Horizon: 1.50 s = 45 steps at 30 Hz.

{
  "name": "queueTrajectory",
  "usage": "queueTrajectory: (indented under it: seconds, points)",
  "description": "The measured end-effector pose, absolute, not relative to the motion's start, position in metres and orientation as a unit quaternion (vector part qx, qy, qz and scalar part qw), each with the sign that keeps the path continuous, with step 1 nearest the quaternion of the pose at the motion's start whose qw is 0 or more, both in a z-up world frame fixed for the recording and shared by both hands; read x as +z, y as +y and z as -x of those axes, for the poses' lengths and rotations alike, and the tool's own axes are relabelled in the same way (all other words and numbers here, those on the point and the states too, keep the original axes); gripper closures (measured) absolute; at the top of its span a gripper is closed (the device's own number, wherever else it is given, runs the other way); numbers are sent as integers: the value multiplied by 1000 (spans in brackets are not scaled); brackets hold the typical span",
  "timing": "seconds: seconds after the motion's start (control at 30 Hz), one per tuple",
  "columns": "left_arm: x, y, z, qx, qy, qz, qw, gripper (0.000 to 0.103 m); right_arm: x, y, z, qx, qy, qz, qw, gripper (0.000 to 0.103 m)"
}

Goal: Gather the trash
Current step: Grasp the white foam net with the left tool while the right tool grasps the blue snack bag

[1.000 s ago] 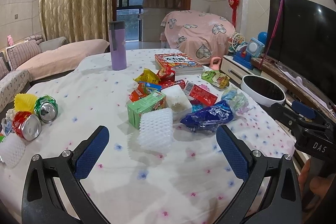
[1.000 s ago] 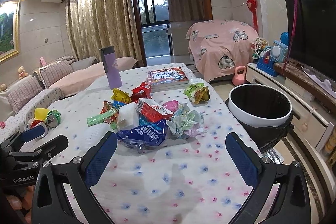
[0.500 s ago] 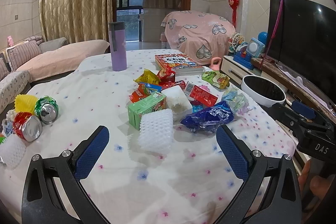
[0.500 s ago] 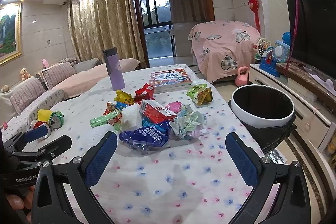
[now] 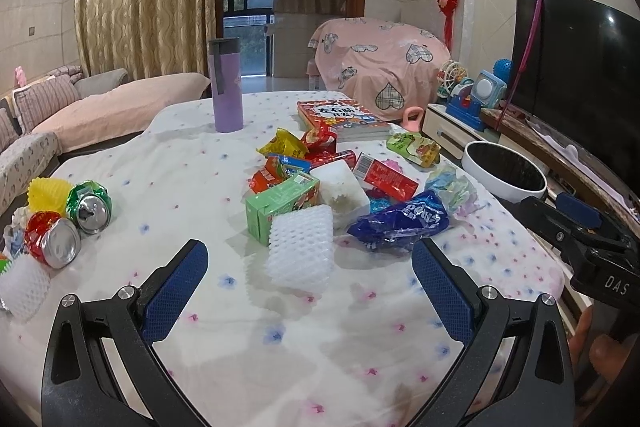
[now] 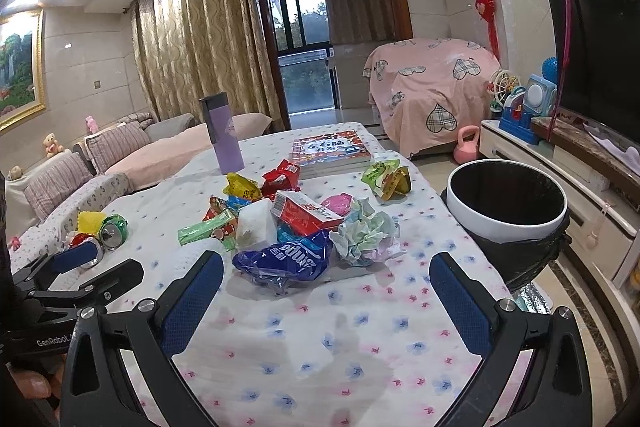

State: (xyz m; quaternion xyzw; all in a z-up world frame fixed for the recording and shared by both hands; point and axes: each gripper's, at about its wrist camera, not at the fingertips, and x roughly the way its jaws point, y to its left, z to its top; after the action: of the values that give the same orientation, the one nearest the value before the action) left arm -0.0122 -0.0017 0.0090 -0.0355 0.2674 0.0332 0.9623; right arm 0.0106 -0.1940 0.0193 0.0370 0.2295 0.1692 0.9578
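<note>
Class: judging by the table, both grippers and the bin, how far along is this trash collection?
Done: nothing visibly; the bin shows only its dark inside. In hand: nothing; the left gripper and right gripper are open, empty. Left: the wrapper pile with the blue bag, plus crushed cans lie on the table.

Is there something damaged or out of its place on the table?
Yes. Two crushed, dented drink cans, one red and one green, lie on their sides at the table's left edge, apart from the central heap of wrappers.
</note>
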Motion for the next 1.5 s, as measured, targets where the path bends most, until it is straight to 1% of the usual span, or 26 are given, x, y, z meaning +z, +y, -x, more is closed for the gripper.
queueTrajectory:
  seconds: [0.23, 0.5, 0.6, 0.73, 0.8, 0.83, 0.93, 0.97, 1.0, 1.1, 1.17, 1.2, 1.23, 1.27, 1.3, 1.33, 1.37, 1.47, 1.5]
  points:
    - [0, 10, 3, 39, 286, 53, 956, 0, 12, -191, -18, 187, 244, -46, 951, 0]
    - [-17, 25, -17, 50, 318, 61, 945, 1, -2, -177, -34, 211, 278, -43, 936, 1]
    - [-27, 30, -29, 51, 338, 71, 937, 5, -9, -174, -44, 214, 294, -47, 930, 6]
    - [-36, 30, -42, 44, 359, 79, 929, 8, -20, -171, -61, 219, 323, -53, 919, 19]
    - [-40, 27, -47, 39, 365, 76, 927, 11, -24, -168, -68, 222, 332, -53, 915, 21]
    - [-41, 26, -49, 35, 368, 76, 926, 13, -27, -166, -72, 226, 340, -55, 911, 22]
    - [-45, 22, -56, 23, 378, 73, 923, 24, -35, -162, -84, 231, 358, -63, 903, 26]
    - [-47, 21, -59, 20, 382, 73, 921, 30, -37, -161, -88, 231, 362, -65, 900, 27]
    - [-50, 22, -62, 17, 386, 74, 919, 33, -38, -161, -91, 231, 366, -67, 899, 27]
    - [-58, 22, -68, 5, 401, 83, 912, 49, -46, -159, -106, 231, 383, -77, 891, 27]
    - [-59, 20, -68, 0, 403, 78, 912, 56, -52, -158, -114, 236, 394, -91, 884, 28]
    - [-60, 19, -68, -2, 403, 75, 912, 59, -53, -158, -117, 241, 398, -97, 880, 30]
    - [-59, 17, -67, -4, 402, 68, 913, 61, -56, -157, -120, 249, 403, -103, 875, 45]
    - [-58, 15, -66, -7, 401, 65, 914, 67, -57, -156, -120, 250, 405, -100, 874, 57]
    - [-57, 14, -66, -10, 400, 65, 914, 71, -57, -155, -120, 251, 402, -98, 875, 57]
    - [-55, 13, -66, -13, 400, 66, 914, 73, -56, -155, -118, 254, 397, -95, 877, 68]
    - [-54, 12, -65, -16, 399, 68, 914, 77, -54, -155, -115, 258, 394, -92, 877, 77]
    - [-47, 10, -64, -29, 395, 75, 915, 84, -47, -159, -108, 265, 386, -87, 879, 79]
    - [-45, 9, -65, -31, 393, 75, 916, 84, -46, -159, -107, 269, 384, -88, 879, 80]
